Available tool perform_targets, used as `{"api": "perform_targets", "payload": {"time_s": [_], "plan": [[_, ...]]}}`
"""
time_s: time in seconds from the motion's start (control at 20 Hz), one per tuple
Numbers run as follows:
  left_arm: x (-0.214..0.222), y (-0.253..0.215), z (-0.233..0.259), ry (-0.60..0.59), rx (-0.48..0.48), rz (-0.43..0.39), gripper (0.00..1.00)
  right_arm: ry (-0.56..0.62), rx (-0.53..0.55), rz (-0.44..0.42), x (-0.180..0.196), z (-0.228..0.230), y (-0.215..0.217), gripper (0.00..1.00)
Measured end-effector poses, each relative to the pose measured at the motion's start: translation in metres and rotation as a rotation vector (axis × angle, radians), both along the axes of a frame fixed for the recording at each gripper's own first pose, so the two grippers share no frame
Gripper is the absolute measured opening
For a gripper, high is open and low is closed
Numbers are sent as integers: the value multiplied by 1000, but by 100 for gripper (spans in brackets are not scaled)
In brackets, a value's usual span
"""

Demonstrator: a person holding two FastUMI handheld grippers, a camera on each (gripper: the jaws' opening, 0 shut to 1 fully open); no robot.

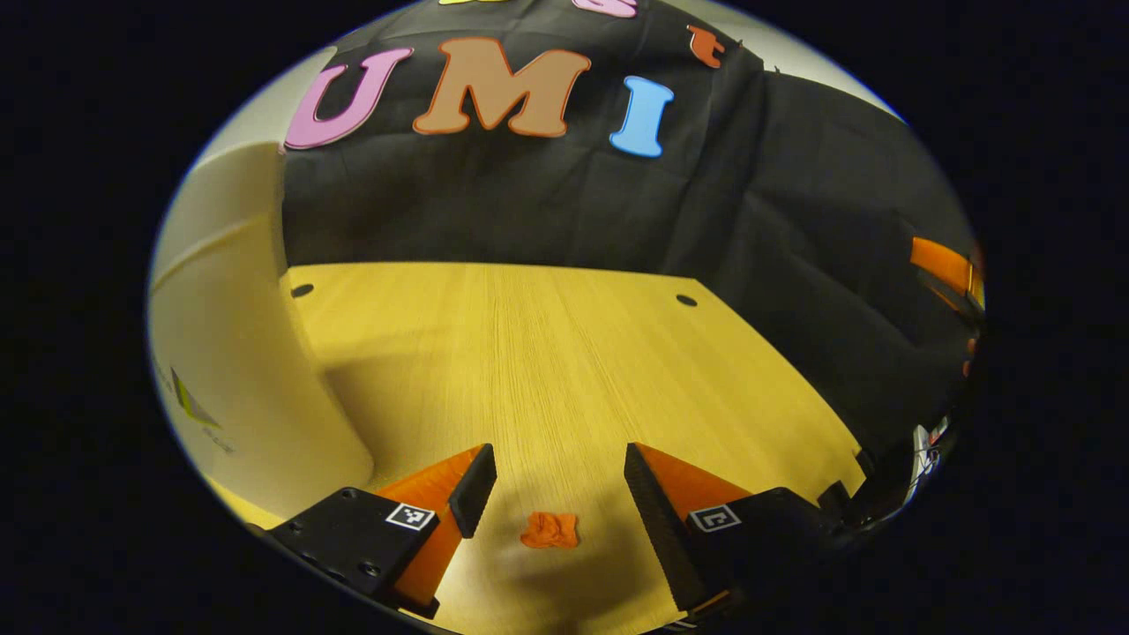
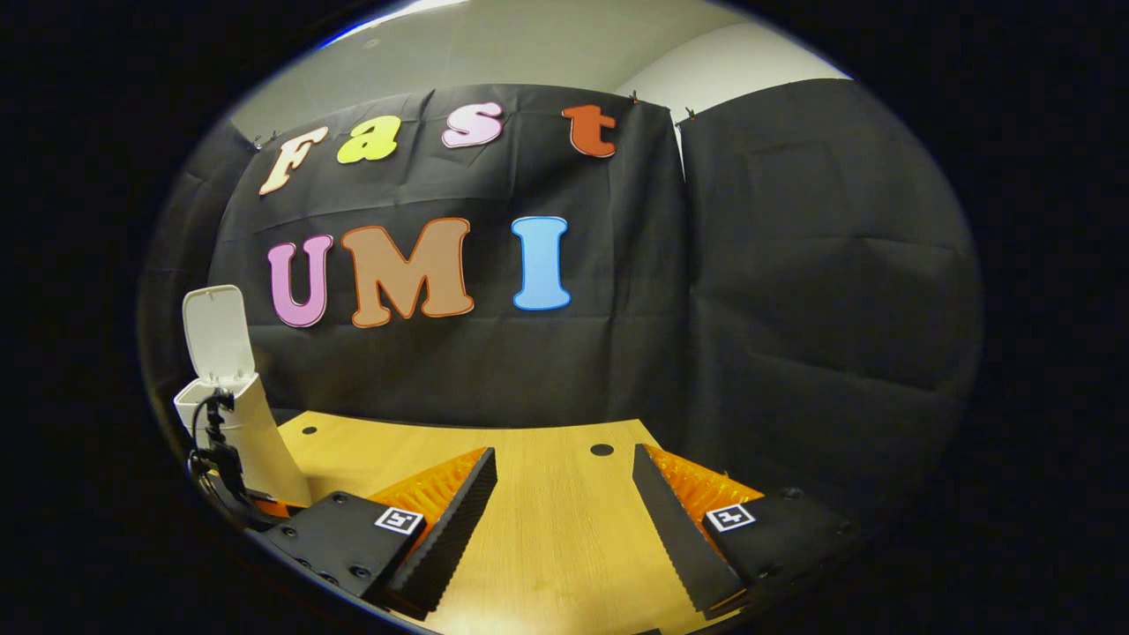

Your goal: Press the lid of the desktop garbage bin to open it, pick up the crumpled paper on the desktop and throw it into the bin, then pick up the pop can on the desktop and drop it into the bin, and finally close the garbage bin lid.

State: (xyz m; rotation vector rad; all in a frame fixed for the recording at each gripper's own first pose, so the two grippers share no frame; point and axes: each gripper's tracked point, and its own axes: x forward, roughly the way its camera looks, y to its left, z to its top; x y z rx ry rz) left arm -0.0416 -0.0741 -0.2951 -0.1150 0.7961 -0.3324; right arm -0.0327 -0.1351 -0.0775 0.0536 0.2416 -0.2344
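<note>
The left gripper [image 1: 560, 489] is pitched downward toward the wooden desktop [image 1: 547, 353], its fingers spread wide with nothing between them and no contact on either pad. Directly below the gap between the fingers, slightly toward the left finger, lies a small crumpled orange paper [image 1: 549, 530] on the desktop, apart from both fingers. To the left of this gripper, close by, stands the white body of the garbage bin [image 1: 247, 353], which occupies that whole side of the left gripper view. Far right, at the edge of that view, part of the other tool is visible against the black cloth wall [image 1: 529, 203]. The right gripper [image 2: 564, 503] is held roughly level, looking across the desktop [image 2: 547, 529] toward the wall [image 2: 794, 309]; its fingers are likewise spread wide and hold nothing. Ahead and to its left stands the garbage bin [image 2: 256, 441] with its lid [image 2: 216, 331] raised upright. Beside the bin's near side, the left gripper's dark body and cable [image 2: 216, 459] are visible. The pop can cannot be located.
</note>
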Motion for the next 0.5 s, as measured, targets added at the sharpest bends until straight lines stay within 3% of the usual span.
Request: {"api": "perform_targets", "payload": {"time_s": [0.15,0.35,0.5], "plan": [[-30,0,-39,94,31,-6,93,28,-4,-3,-4,-7,-7,99],[-38,-5,-63,110,60,-22,92,55,-12,-9,-7,-12,-14,100],[-42,-1,-80,118,113,-46,85,63,-20,-9,-8,-13,-17,100]]}}
